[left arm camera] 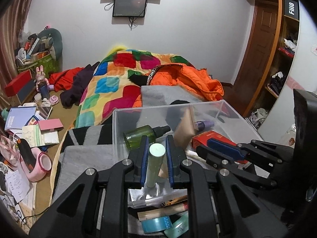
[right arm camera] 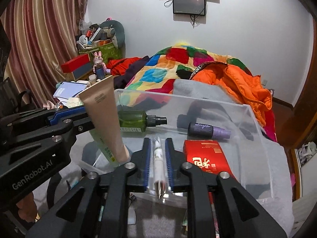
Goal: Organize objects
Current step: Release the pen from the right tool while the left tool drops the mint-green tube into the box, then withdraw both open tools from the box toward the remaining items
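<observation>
A clear plastic box (left arm camera: pixel 150 110) (right arm camera: pixel 178 97) stands on a grey cloth on the bed. In it lie a green spray bottle (left arm camera: pixel 138 136) (right arm camera: pixel 134 121), a purple bottle (left arm camera: pixel 204 125) (right arm camera: pixel 208 130) and a red carton (left arm camera: pixel 200 138) (right arm camera: pixel 206 156). My left gripper (left arm camera: pixel 156 144) (right arm camera: pixel 89 119) is shut on a pale green tube (left arm camera: pixel 155 164) (right arm camera: pixel 103 148), with a beige tube (right arm camera: pixel 105 117) against it, over the box's near left corner. My right gripper (right arm camera: pixel 158 144) (left arm camera: pixel 202 150) hangs over the box's near edge. A slim white tube (right arm camera: pixel 159 160), blurred, sits loose between its parted pads.
Under the grippers a smaller tray holds a blue tape roll (left arm camera: pixel 156 223) and other small items. A colourful quilt (left arm camera: pixel 118 75) and an orange jacket (left arm camera: pixel 194 81) cover the bed behind. Books and clutter (left arm camera: pixel 29 127) crowd the left side; wooden shelves (left arm camera: pixel 281 59) stand at the right.
</observation>
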`<action>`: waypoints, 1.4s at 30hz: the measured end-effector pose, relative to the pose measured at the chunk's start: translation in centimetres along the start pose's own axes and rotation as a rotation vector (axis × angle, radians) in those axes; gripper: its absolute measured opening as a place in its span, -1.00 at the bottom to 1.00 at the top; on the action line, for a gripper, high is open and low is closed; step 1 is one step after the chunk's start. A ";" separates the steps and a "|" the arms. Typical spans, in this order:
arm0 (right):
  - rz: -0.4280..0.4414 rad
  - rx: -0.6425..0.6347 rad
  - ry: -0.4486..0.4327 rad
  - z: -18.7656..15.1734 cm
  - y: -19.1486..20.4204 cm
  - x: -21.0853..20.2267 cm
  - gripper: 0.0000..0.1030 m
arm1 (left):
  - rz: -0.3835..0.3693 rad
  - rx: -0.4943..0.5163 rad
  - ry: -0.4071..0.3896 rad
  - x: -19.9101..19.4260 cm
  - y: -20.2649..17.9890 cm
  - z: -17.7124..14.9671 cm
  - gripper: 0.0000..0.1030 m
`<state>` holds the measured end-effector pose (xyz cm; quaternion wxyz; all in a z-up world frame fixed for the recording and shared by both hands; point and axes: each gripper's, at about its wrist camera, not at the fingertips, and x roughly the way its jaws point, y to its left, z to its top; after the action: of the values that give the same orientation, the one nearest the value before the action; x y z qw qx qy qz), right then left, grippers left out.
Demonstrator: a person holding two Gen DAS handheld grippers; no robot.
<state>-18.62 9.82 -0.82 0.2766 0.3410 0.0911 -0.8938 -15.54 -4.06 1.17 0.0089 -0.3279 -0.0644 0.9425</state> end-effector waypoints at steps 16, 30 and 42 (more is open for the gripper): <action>-0.020 0.067 -0.126 -2.1 -2.1 -7.8 0.35 | 0.013 0.027 -0.080 -5.5 -0.5 -1.4 0.29; -0.130 0.116 -0.072 -7.0 -5.3 -9.7 0.58 | 0.031 0.020 0.011 -5.1 -0.1 -5.7 0.55; -0.088 0.162 0.072 -11.7 -6.9 -7.4 0.71 | 0.016 -0.040 0.147 -1.8 0.4 -9.8 0.55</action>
<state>-11.39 22.87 -4.90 0.2052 0.3897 0.0433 -0.8967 -8.00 -3.42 -5.39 -0.0006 -0.3970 -0.0796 0.9144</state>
